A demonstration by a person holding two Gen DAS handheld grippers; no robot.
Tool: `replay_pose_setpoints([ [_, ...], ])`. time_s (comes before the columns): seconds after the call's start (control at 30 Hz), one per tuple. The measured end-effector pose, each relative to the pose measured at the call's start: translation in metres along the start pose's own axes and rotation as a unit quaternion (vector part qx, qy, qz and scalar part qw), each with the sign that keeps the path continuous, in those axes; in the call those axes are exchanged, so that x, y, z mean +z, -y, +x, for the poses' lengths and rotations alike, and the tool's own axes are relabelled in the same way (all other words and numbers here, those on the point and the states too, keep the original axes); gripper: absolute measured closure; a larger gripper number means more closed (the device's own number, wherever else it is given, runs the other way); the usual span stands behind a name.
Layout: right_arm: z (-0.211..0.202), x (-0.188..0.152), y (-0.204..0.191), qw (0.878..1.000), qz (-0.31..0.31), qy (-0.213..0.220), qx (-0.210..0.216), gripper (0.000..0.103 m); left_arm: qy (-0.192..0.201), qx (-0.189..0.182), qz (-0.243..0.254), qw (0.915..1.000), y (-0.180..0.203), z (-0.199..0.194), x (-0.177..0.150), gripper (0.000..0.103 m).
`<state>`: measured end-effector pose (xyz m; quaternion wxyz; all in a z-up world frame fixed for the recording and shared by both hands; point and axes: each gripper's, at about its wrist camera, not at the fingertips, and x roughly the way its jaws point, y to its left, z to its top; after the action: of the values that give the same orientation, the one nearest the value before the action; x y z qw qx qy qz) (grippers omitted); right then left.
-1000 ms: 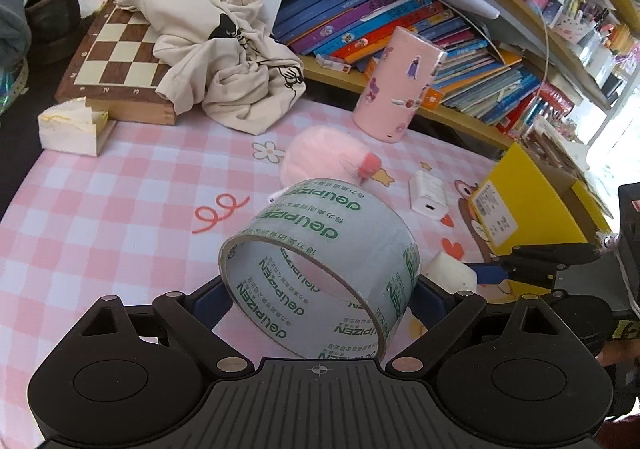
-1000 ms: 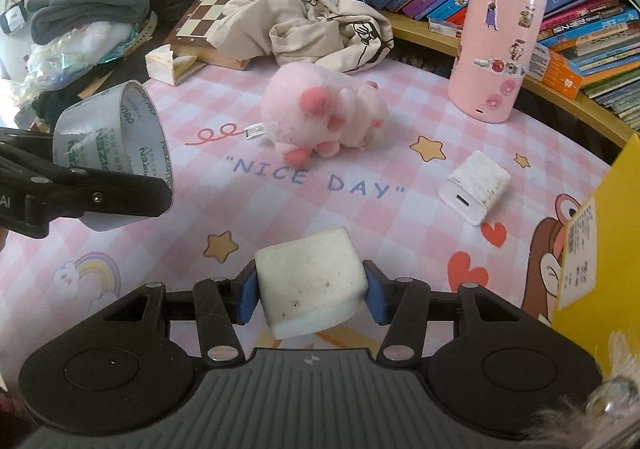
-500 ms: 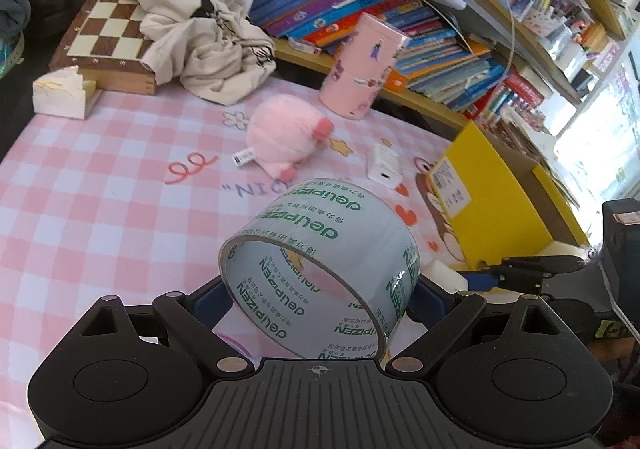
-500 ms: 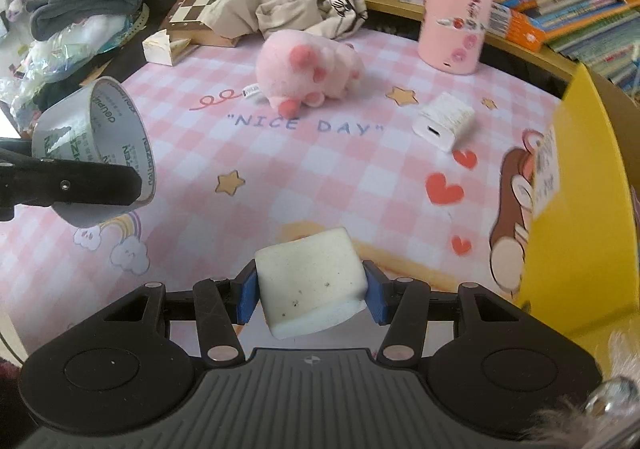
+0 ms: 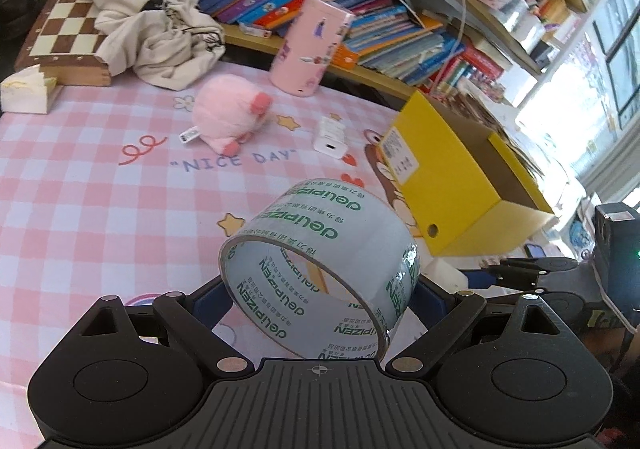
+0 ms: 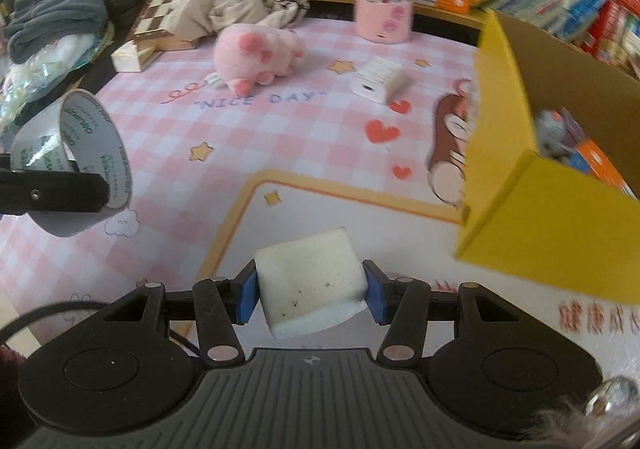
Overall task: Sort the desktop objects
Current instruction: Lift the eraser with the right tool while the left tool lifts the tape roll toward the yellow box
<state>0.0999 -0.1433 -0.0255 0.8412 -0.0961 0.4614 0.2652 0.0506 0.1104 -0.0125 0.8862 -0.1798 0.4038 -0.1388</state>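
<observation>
My left gripper (image 5: pixel 316 293) is shut on a roll of clear packing tape (image 5: pixel 320 265) with green lettering, held above the pink checked mat (image 5: pixel 80 209). The right wrist view has the same tape roll (image 6: pixel 76 161) at far left. My right gripper (image 6: pixel 310 297) is shut on a white foam block (image 6: pixel 310 281), its blue pads pressing both sides, hanging over the mat's front part. An open yellow box (image 6: pixel 540 209) stands to the right with a few items inside; in the left wrist view the box (image 5: pixel 448 185) is right of centre. A pink plush toy (image 5: pixel 228 117), a white charger (image 5: pixel 330 137) and a pink cylinder (image 5: pixel 308 45) rest on the mat.
A chessboard (image 5: pixel 60 37) with a cream cloth (image 5: pixel 144 17) draped on it sits at the back left, beside a small cream box (image 5: pixel 26 89). Shelves of books (image 5: pixel 360 9) line the back. Grey clothing (image 6: pixel 52 21) is piled beyond the mat's left edge.
Both grippers have travelled to the right with their loads, so the yellow box now looms closer. The box's open inside has come into the right wrist view.
</observation>
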Motion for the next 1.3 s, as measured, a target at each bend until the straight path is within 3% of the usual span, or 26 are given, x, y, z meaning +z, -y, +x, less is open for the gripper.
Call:
replay_pose_setpoints([
  [0.73, -0.041, -0.058, 0.023, 0.993, 0.103, -0.01, -0.064, 0.053, -0.049, -0.076, 0.075, 0.9931, 0.047, 0.024, -0.005, 0.009],
  [1.3, -0.065, -0.078, 0.058, 0.986, 0.134, -0.006, -0.094, 0.053, -0.069, -0.095, 0.092, 0.9889, 0.086, 0.046, -0.006, 0.009],
])
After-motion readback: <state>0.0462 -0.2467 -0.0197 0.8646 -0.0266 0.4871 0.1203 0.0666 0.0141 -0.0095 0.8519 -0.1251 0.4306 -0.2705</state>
